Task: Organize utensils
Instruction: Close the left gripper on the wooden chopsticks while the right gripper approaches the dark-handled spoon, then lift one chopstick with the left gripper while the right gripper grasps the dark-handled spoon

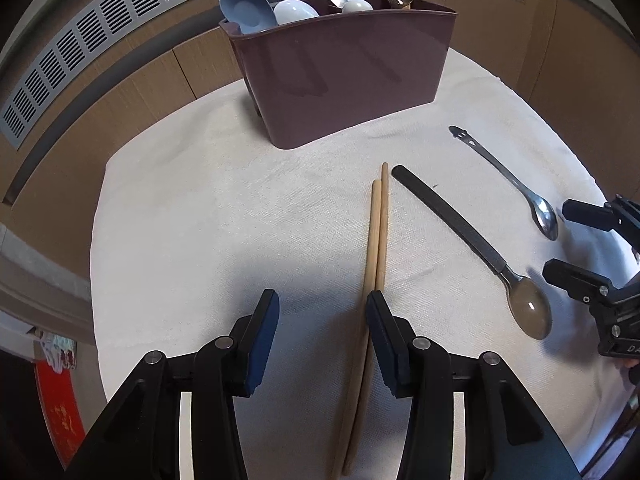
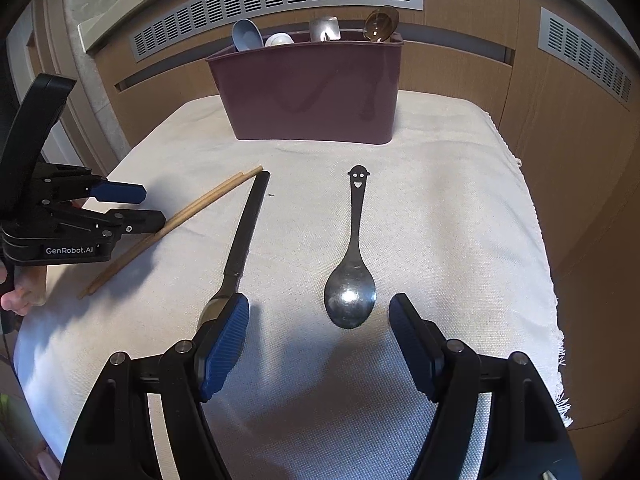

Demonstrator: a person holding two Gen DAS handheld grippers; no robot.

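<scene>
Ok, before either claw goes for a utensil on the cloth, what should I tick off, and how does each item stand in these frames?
1. Left claw open: ok, jaws apart, holding nothing.
2. Left claw lined up on the chopsticks: not ok, they lie beside its right finger, not between the fingers.
3. Right claw open: ok, wide apart.
4. Right claw lined up on the smiley spoon: ok, bowl sits ahead between the fingers, untouched.
5. Black-handled spoon clear of that grasp: cannot tell, its bowl is hidden behind the left finger.
6. Room in the holder: cannot tell, several utensils already stand in it.
</scene>
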